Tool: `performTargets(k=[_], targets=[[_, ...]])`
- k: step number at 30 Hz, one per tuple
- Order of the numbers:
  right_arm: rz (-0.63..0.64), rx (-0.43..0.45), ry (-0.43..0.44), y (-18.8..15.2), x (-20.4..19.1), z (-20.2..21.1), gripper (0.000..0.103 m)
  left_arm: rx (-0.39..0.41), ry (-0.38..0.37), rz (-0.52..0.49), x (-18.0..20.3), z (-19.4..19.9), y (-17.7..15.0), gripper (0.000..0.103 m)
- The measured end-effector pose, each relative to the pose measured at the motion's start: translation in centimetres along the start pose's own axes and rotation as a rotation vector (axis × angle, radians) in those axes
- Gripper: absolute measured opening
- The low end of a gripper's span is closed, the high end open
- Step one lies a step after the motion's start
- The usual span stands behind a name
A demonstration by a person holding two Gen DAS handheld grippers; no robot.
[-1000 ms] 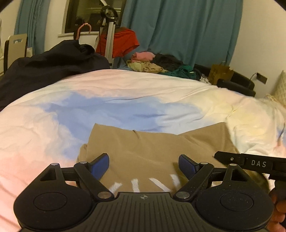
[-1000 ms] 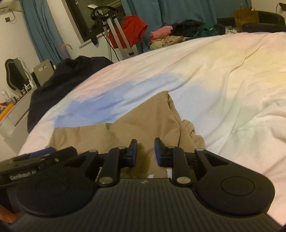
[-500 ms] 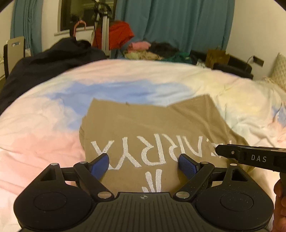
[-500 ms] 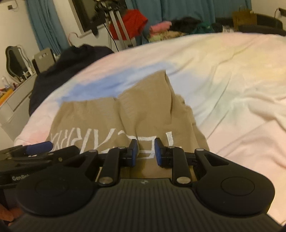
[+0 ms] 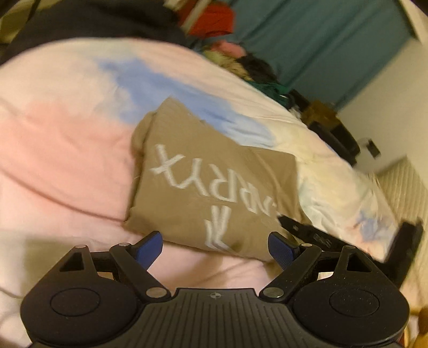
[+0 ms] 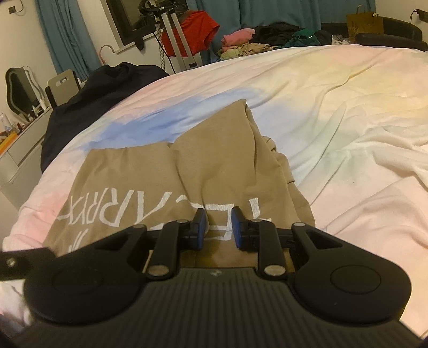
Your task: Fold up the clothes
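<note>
A tan T-shirt [image 5: 214, 174] with white lettering lies folded into a rough rectangle on the pastel bed cover [image 5: 67, 133]. My left gripper [image 5: 215, 237] is open wide just short of the shirt's near edge, with nothing between its blue pads. In the right wrist view the shirt [image 6: 149, 171] shows a raised fold at its far right corner. My right gripper [image 6: 218, 214] hovers over the shirt's near right part, its jaws a narrow gap apart with no cloth pinched. Part of the right gripper [image 5: 307, 231] shows at the shirt's right edge.
A dark garment [image 6: 88, 101] is heaped at the bed's far left. Beyond the bed are a pile of clothes [image 6: 267, 37], a red garment on a stand [image 6: 192, 29], a paper bag [image 6: 363, 22] and teal curtains. A dresser [image 6: 18, 150] stands at left.
The left gripper has rolled and drawn back, so the shirt now sits tilted and wholly in front of it. The right gripper drew back over the lettering, then held still.
</note>
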State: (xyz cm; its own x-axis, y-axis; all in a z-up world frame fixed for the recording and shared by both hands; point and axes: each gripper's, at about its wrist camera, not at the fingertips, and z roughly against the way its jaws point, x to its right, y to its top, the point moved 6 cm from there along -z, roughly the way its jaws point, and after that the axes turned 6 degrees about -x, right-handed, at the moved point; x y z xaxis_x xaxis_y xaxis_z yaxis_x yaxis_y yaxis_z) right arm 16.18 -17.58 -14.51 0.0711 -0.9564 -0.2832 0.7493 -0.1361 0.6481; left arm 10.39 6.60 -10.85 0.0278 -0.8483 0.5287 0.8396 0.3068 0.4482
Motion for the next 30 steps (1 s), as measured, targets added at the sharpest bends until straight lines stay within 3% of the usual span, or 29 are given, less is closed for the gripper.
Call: performTargets(k=[6,11,13,18,20,23,27,30], targets=[[-0.020,0.000,0.008,0.1,0.3,0.2,0.022,0.024,-0.107,0.203,-2.3,-1.8,1.5,0.087],[-0.053,0.000,0.019,0.1,0.6,0.3,0.022,0.159,-0.291,0.228,-2.1,1.1,2.0,0.087],[-0.060,-0.002,0.022,0.1,0.7,0.3,0.022,0.142,-0.286,0.238,-2.4,0.7,2.0,0.087],[-0.078,-0.006,0.030,0.1,0.9,0.2,0.022,-0.046,-0.162,0.319,-4.0,-3.0,0.9,0.082],[-0.079,-0.005,0.029,0.2,0.9,0.2,0.022,-0.037,-0.182,0.344,-4.2,-3.3,1.1,0.082],[-0.086,-0.004,0.029,0.2,1.0,0.2,0.022,0.041,-0.263,0.360,-3.9,-2.3,2.1,0.080],[-0.109,-0.002,0.034,0.3,1.4,0.2,0.022,0.129,-0.355,0.291,-2.5,-0.6,2.6,0.080],[-0.141,-0.005,0.045,0.3,1.8,0.2,0.022,0.138,-0.374,0.282,-2.2,-0.6,2.7,0.080]])
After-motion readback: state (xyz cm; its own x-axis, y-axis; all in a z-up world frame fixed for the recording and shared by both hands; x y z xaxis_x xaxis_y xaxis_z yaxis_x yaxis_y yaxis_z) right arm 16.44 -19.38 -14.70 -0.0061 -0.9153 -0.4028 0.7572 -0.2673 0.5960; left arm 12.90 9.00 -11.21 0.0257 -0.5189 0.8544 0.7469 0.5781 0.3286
